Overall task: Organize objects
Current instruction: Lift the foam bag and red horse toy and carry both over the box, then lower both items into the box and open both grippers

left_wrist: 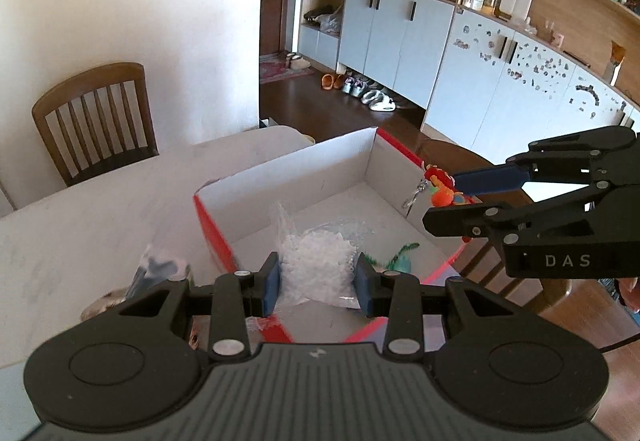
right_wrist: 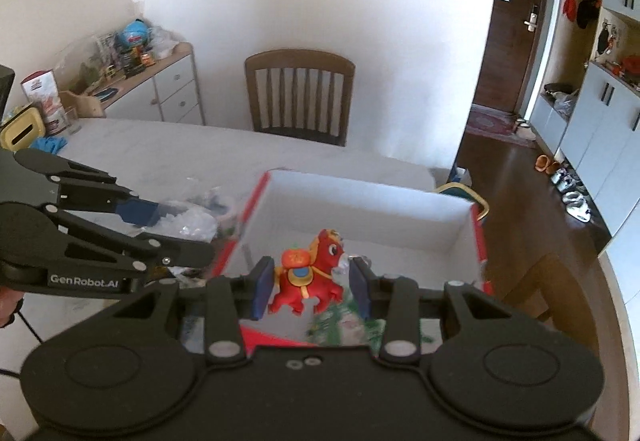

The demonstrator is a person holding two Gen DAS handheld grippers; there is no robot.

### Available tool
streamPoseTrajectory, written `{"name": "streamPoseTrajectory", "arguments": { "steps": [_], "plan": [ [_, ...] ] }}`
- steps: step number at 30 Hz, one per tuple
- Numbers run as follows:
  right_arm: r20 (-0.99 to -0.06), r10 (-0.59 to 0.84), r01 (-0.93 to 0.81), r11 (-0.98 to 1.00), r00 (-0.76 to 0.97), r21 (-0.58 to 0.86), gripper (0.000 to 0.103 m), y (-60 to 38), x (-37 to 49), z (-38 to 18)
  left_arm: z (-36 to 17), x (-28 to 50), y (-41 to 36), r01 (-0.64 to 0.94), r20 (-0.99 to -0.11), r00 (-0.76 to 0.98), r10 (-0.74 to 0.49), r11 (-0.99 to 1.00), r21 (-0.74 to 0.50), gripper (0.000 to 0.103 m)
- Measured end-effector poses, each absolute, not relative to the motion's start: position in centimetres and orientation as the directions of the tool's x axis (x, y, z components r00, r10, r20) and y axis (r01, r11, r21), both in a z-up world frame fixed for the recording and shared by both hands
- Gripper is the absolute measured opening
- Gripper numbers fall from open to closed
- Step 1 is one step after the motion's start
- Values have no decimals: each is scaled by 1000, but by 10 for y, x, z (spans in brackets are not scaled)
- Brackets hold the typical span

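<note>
A white cardboard box [left_wrist: 320, 177] with red edges stands open on the pale table [left_wrist: 100, 209]. My left gripper [left_wrist: 318, 281] is shut on a clear plastic bag of small white pieces [left_wrist: 316, 261], held above the box's near edge. Over the box's right rim, my right gripper [left_wrist: 444, 199] is shut on a red toy horse [left_wrist: 440, 181]. In the right wrist view the toy horse [right_wrist: 308, 277], with an orange pumpkin on its back, sits between the right gripper's [right_wrist: 310, 287] blue pads over the box [right_wrist: 360, 209]. The left gripper [right_wrist: 182, 233] and its bag [right_wrist: 192, 221] are at the left.
A green item [left_wrist: 400, 257] lies inside the box. A bag of dark parts [left_wrist: 160, 269] rests on the table left of the box. A wooden chair [right_wrist: 300, 97] stands at the table's far side. Another chair [left_wrist: 496, 273] is beyond the box. Cabinets and shoes [left_wrist: 372, 97] line the floor.
</note>
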State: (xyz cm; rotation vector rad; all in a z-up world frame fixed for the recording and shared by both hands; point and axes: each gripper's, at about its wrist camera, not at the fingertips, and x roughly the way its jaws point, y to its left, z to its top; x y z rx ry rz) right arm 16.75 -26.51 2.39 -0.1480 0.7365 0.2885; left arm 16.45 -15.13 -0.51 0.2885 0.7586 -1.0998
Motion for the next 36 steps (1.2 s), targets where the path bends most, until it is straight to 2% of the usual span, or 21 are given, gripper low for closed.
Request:
{"name": "streamPoseTrajectory", "arguments": {
  "steps": [8,16,26,36],
  "plan": [
    [-702,192,-314,948,685,-47,39,-295,203,2,-22,173,-202,863,-729,266,-631,492,-111,37],
    [-749,171,-311,949,640,-49,39,-314,234,-40,-64,192,-251,813,-803,272,-530,573,-103,37],
    [-823,139,-334,940,551,-64,39,-322,259,-92,-114,205,-293,786,-887,256,-385,616,-41,37],
    [-869,136,-369,928,476,-57,40,-323,266,-115,-139,210,-315,788,-933,206,-295,615,-20,37]
  ]
}}
